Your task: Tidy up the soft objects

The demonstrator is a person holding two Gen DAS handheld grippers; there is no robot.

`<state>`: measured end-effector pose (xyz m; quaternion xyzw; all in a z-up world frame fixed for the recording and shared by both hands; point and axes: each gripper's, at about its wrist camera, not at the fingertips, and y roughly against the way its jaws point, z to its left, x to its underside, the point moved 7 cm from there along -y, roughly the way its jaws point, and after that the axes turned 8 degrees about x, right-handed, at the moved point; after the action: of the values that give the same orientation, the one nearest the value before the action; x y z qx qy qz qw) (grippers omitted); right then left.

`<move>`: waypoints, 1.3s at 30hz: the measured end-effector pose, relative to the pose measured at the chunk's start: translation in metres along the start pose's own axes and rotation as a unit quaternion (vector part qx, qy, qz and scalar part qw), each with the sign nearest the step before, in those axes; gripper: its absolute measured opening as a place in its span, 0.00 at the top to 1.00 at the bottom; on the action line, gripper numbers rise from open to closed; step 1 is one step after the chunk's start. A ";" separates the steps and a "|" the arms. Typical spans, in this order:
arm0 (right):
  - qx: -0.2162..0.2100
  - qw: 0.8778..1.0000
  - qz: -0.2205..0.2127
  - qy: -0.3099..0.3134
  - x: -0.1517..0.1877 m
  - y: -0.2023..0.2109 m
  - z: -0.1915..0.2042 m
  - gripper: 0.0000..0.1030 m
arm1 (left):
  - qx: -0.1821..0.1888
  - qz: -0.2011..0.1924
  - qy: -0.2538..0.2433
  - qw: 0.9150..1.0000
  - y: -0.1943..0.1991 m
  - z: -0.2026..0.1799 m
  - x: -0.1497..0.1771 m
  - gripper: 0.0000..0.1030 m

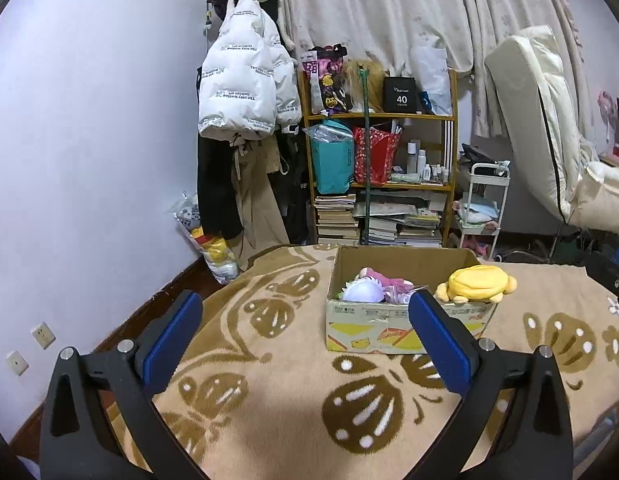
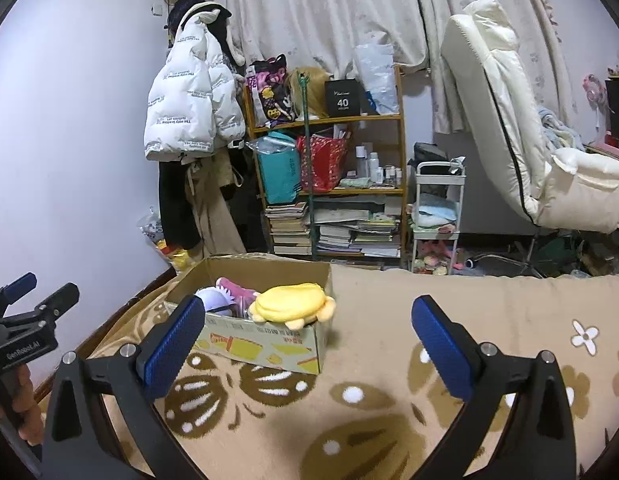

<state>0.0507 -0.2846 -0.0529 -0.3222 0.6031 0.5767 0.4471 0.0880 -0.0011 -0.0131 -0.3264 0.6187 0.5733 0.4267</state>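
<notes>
My left claw [image 1: 305, 312] stood wide apart and held nothing, and my right claw [image 2: 305, 316] was just as wide and just as empty, both hanging above the patterned blanket [image 1: 269, 400] that covered the bed. From the left claw, the cardboard box [image 1: 405, 328] lay ahead at about one o'clock, its near wall partly behind my right-hand finger. From the right claw, the same box [image 2: 269, 344] lay at about eleven o'clock, its near corner just past my left-hand finger. So the box sat between the two claws, and I could not tell which was nearer. The yellow plush [image 1: 475, 282] was draped over the box's near rim at its right end, limbs hanging outside, its long axis running along that rim from nine to three o'clock. The pink and white plush [image 1: 369, 286] lay fully inside. I judged the yellow one the only piece left to tuck in, and the right claw looked better placed for that end.
</notes>
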 end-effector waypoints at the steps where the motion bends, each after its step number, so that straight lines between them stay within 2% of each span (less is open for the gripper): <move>1: -0.001 1.000 0.001 -0.002 0.000 0.001 -0.001 0.00 | 0.001 0.000 0.000 1.000 0.002 0.000 0.000 0.01; 7: 0.002 1.000 -0.009 -0.002 0.004 0.018 -0.003 0.00 | 0.004 -0.008 -0.011 1.000 0.021 -0.006 0.004 0.01; 12: 0.023 0.999 -0.023 0.010 0.006 0.025 -0.004 0.00 | 0.004 -0.012 -0.023 1.000 0.028 -0.013 0.008 0.01; 30: 0.041 0.999 -0.019 -0.004 0.013 0.012 -0.018 0.00 | 0.016 0.027 -0.012 0.999 -0.006 -0.015 0.024 0.01; 39: 0.049 0.999 -0.013 -0.002 0.015 0.002 -0.020 0.00 | 0.023 0.024 -0.028 0.999 -0.013 -0.025 0.027 0.01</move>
<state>0.0392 -0.3022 -0.0671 -0.3069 0.6257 0.5408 0.4711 0.0841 -0.0248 -0.0430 -0.2850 0.6271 0.5782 0.4373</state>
